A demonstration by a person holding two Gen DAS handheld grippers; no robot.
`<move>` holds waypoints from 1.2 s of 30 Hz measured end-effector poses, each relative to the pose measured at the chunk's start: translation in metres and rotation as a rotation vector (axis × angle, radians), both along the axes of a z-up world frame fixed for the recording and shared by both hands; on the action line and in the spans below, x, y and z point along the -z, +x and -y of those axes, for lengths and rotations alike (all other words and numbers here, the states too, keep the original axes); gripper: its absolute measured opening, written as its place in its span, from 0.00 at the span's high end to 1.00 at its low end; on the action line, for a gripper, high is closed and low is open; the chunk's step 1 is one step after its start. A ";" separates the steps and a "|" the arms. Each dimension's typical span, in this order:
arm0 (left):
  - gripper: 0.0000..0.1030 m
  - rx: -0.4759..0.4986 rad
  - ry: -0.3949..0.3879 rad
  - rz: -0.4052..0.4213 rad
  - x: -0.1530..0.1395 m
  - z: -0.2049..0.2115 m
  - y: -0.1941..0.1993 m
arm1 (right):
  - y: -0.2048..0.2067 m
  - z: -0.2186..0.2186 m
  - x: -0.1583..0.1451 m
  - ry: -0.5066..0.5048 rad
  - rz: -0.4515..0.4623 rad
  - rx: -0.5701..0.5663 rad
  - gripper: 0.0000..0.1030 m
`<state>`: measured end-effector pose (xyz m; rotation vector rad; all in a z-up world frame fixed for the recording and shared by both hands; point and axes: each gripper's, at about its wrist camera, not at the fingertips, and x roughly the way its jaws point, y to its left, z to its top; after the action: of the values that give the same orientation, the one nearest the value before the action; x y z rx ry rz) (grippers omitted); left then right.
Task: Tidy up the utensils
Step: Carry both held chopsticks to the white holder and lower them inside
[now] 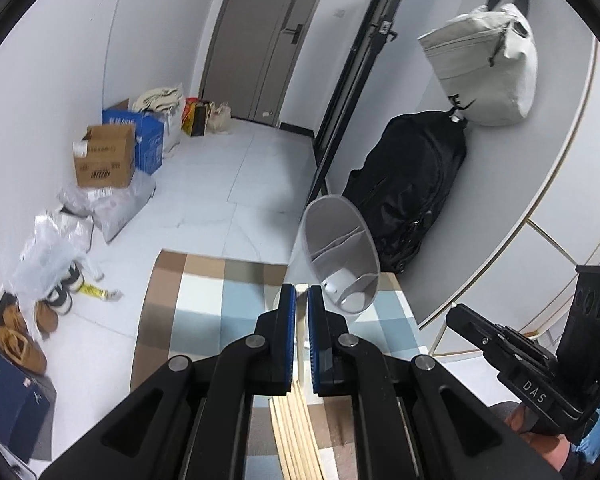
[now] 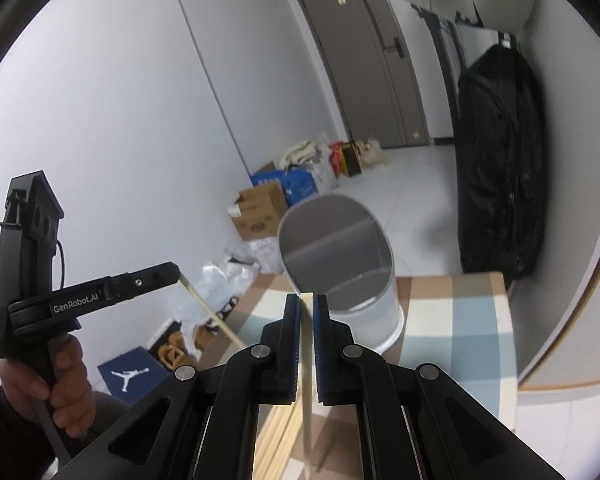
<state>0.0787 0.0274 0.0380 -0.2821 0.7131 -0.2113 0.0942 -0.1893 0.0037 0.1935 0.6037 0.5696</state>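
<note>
Blue-padded fingers (image 1: 289, 320) of the left gripper (image 1: 301, 294) pinch a pale chopstick (image 1: 299, 308), more sticks (image 1: 296, 432) lying below on the checkered counter (image 1: 204, 300), beside the white divided holder (image 1: 340, 256). Right view: right gripper (image 2: 307, 302) squeezes its own chopstick (image 2: 307, 360) just short of the holder (image 2: 340, 256); left gripper (image 2: 172, 270) off left, stick (image 2: 212, 312) in it.

we see a table (image 2: 460, 320) under a checked cloth (image 1: 204, 300) of brown, blue and white squares. a white divided utensil holder (image 2: 364, 312) stands on it near the far edge, and pale wooden chopsticks (image 1: 296, 432) lie bundled at the near edge.
</note>
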 end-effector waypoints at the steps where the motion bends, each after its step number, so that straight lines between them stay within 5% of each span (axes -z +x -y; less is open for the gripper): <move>1: 0.98 0.002 0.002 0.005 -0.004 0.002 0.000 | -0.001 0.001 -0.001 0.006 0.009 0.000 0.95; 19: 0.98 0.022 0.067 0.128 -0.088 0.014 0.037 | 0.072 -0.002 -0.130 0.064 0.244 -0.062 0.95; 27: 0.98 0.032 0.089 0.136 -0.096 0.019 0.068 | 0.115 -0.015 -0.142 0.054 0.289 -0.057 0.95; 36: 0.98 0.048 0.157 0.111 -0.077 0.026 0.094 | 0.150 -0.037 -0.115 0.036 0.327 -0.051 0.95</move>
<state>0.1729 0.0013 0.1146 -0.1024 0.6227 -0.2135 0.2443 -0.1527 0.1189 0.1158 0.2815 0.6458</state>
